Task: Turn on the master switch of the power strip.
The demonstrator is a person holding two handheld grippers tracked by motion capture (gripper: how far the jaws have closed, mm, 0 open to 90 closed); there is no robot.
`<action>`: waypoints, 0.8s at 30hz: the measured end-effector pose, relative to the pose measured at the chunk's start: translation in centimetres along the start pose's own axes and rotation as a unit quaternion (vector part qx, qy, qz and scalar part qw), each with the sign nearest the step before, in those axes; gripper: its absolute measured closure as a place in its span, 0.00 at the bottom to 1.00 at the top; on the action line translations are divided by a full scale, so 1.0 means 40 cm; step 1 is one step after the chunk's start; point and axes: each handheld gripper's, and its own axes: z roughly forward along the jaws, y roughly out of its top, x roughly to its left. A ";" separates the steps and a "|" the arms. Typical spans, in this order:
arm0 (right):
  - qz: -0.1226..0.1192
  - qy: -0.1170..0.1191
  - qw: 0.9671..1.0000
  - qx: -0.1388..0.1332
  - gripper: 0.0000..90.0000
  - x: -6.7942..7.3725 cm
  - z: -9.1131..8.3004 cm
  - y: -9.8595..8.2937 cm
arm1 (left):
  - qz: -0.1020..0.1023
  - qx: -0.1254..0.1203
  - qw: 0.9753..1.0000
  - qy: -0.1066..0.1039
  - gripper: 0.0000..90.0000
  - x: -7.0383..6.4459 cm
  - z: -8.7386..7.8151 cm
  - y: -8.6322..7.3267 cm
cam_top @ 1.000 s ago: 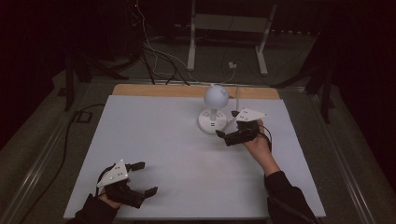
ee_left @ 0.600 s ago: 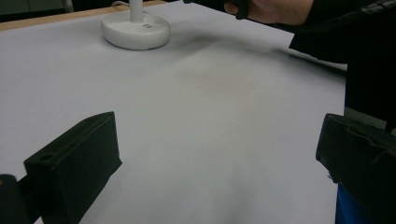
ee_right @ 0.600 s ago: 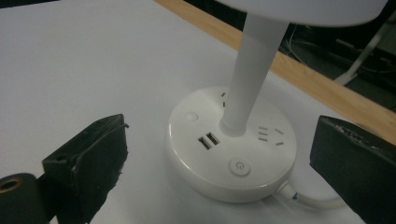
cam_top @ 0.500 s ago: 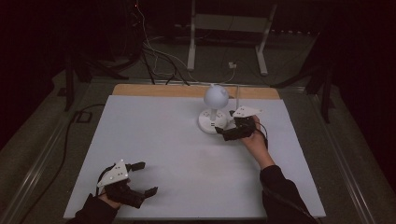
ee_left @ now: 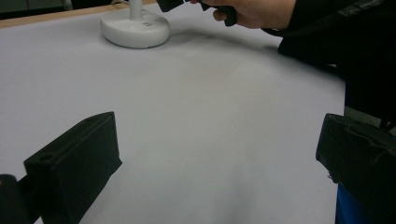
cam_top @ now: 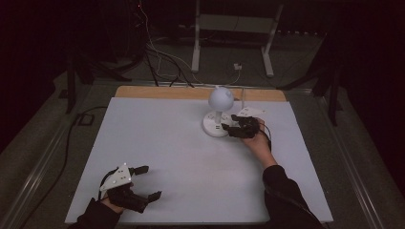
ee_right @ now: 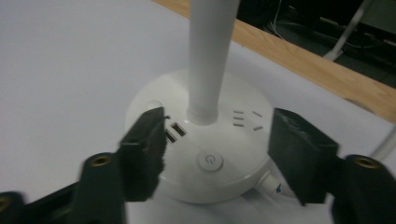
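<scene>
- A white desk lamp stands upright on the white table, toward the table's far edge, with a round globe head on a slim stem over a round flat base.
- Its base carries a round power button at the front, two USB ports to the stem's left and socket slots to the stem's right (as the right gripper view shows them); a white cable leaves the base low at its right.
- The right gripper sits just beside the lamp's base; its jaws are spread wide, one over each side of the base, and hold nothing.
- The left gripper rests well apart from the lamp, near the table's near edge, jaws wide apart and empty.
- Beyond the lamp runs a bare wooden strip.
</scene>
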 end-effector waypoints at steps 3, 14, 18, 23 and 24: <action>-0.004 0.002 1.000 0.004 0.57 -0.002 0.004 -0.002 | 0.000 0.000 1.000 0.000 0.00 0.000 0.000 0.000; -0.006 0.006 1.000 0.018 0.95 -0.010 0.012 0.001 | 0.000 0.001 1.000 0.000 0.00 0.000 0.001 0.000; -0.005 -0.002 1.000 0.026 1.00 -0.008 0.017 0.004 | -0.001 0.001 1.000 0.000 0.00 0.000 0.001 0.000; 0.000 0.001 0.999 0.034 1.00 -0.001 0.026 0.006 | 0.000 0.002 1.000 0.000 0.00 0.000 0.001 0.000; -0.003 0.002 0.999 0.036 1.00 0.001 0.027 0.006 | 0.000 0.002 1.000 0.000 0.00 0.000 0.001 0.000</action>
